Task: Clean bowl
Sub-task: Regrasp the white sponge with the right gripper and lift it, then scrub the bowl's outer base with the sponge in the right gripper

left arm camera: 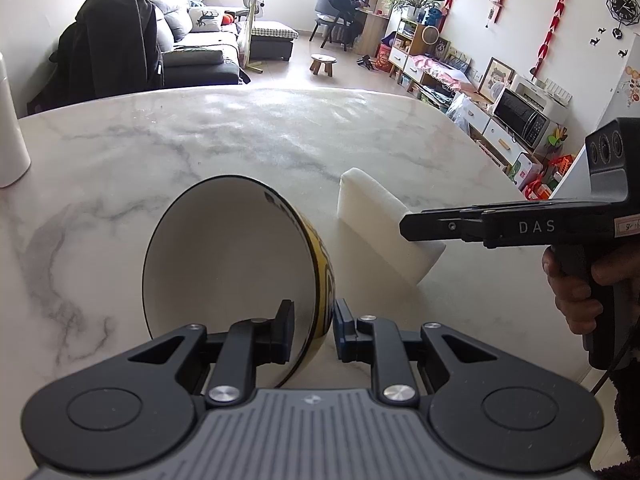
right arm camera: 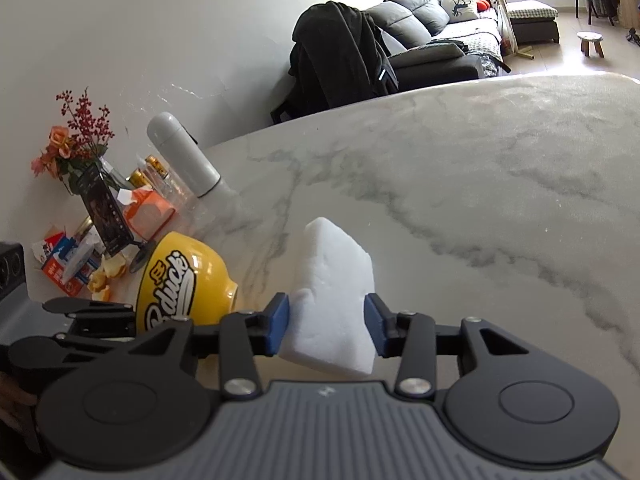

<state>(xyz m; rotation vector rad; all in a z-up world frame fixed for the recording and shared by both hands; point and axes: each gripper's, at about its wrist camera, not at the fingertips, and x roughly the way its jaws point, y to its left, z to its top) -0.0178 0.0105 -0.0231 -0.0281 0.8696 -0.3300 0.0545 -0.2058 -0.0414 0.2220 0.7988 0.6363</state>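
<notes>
A bowl [left arm camera: 224, 256], yellow outside with black lettering and white inside, stands tilted on its side on the marble table [left arm camera: 280, 140]. My left gripper [left arm camera: 314, 332] is shut on its rim, one pad inside and one outside. The bowl's yellow side [right arm camera: 180, 276] also shows in the right wrist view, low on the left. A white sponge block [right arm camera: 332, 300] sits between the blue pads of my right gripper [right arm camera: 327, 320], which touch both its sides. The sponge [left arm camera: 372, 216] leans just right of the bowl with its lower end at the tabletop. The right gripper [left arm camera: 404, 226] reaches in from the right.
A hand [left arm camera: 572, 292] grips the right tool's handle. A white cylinder [left arm camera: 10, 132] stands at the table's left edge. A grey flask [right arm camera: 180, 156], a phone on a stand [right arm camera: 106, 208], a tissue box [right arm camera: 148, 212] and small clutter crowd the wall side. Bare marble stretches beyond the sponge.
</notes>
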